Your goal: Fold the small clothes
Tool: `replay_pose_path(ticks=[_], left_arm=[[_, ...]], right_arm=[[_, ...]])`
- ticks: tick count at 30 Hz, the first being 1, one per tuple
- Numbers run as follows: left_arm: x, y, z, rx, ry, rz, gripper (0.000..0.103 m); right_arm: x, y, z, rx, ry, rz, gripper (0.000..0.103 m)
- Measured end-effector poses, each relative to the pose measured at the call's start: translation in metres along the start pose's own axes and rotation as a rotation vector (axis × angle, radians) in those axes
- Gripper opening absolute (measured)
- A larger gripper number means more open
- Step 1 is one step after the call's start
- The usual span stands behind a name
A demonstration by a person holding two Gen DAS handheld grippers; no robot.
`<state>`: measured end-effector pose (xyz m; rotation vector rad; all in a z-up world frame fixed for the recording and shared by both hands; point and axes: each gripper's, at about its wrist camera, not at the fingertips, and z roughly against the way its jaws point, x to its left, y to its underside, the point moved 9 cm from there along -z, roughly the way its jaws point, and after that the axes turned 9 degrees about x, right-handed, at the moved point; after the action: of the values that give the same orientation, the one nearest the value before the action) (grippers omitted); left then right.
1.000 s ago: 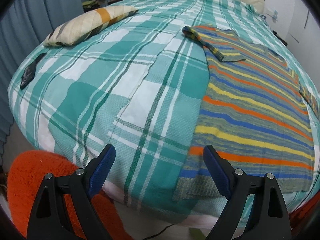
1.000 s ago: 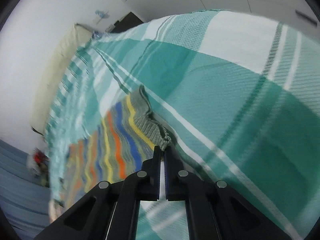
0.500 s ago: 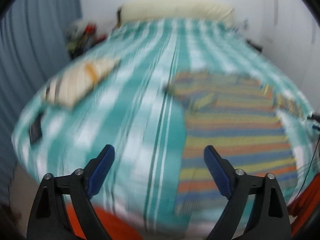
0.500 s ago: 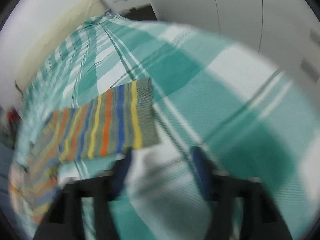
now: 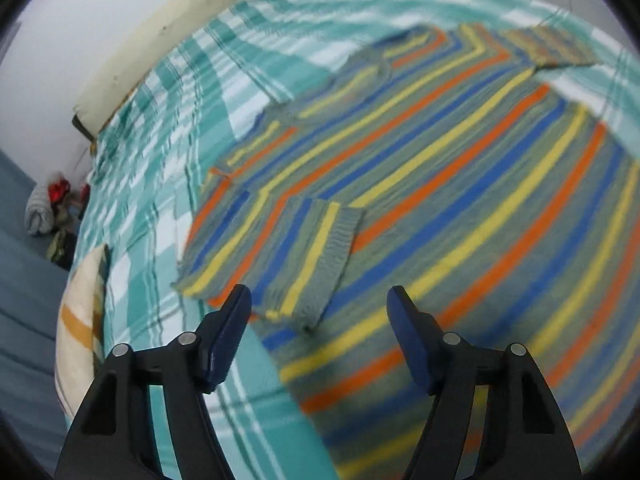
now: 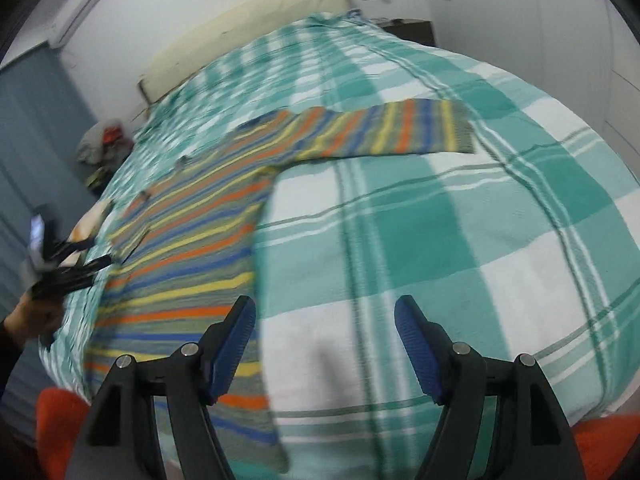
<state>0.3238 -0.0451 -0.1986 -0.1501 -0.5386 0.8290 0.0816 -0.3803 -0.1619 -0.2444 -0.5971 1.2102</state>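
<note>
On the plaid bed (image 6: 480,208), striped sweater (image 5: 460,200) lies flat; both grippers (image 5: 318,312) (image 6: 324,324) gape wide.

We are seeing the striped sweater (image 5: 460,208) blurring, its lower hem running off the frame's bottom edge.

A teal and white plaid bedspread (image 6: 460,240) covers the bed, with a long cream headboard cushion (image 6: 248,28) at its far end. A striped pillow (image 5: 80,320) lies at the left edge. Bundled clothes (image 5: 52,208) sit far left beside grey-blue curtains (image 6: 36,128)
</note>
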Motion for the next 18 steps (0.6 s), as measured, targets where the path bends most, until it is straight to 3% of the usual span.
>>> replay_pose_path(ticks=[3,5,6,7,8,10,12,14,17,18], left_arm=[[0.009,0.003,-0.034,0.064,-0.005,0.037,0.075],[0.013,0.004,-0.043,0.056,0.013,0.081,0.077],[0.019,0.004,-0.043,0.045,0.026,0.12,0.06],[0.027,0.005,-0.041,0.043,0.019,0.155,0.001],[0.038,0.004,-0.039,0.052,0.027,0.201,0.008],[0.074,0.003,-0.018,-0.019,0.079,0.371,0.002],[0.131,0.013,0.002,-0.084,0.137,0.602,0.002],[0.201,0.047,0.01,-0.115,0.169,0.898,0.002],[0.269,0.113,-0.017,-0.044,0.196,1.238,0.001],[0.28,0.131,-0.029,-0.001,0.199,1.292,0.001]], right_arm=[[0.01,0.003,-0.008,0.011,0.034,0.07,0.072],[0.009,0.006,-0.016,0.033,0.016,0.057,0.072],[0.009,0.006,-0.019,0.037,0.008,0.044,0.072],[0.008,0.006,-0.021,0.04,0.0,0.034,0.072],[0.007,0.005,-0.023,0.041,-0.001,0.032,0.072],[0.006,0.004,-0.025,0.039,-0.001,0.034,0.072],[0.006,0.002,-0.026,0.036,-0.005,0.03,0.072],[0.005,0.0,-0.028,0.036,-0.007,0.031,0.072],[0.006,0.001,-0.032,0.044,-0.001,0.038,0.072],[0.006,0.001,-0.034,0.05,-0.004,0.039,0.072]])
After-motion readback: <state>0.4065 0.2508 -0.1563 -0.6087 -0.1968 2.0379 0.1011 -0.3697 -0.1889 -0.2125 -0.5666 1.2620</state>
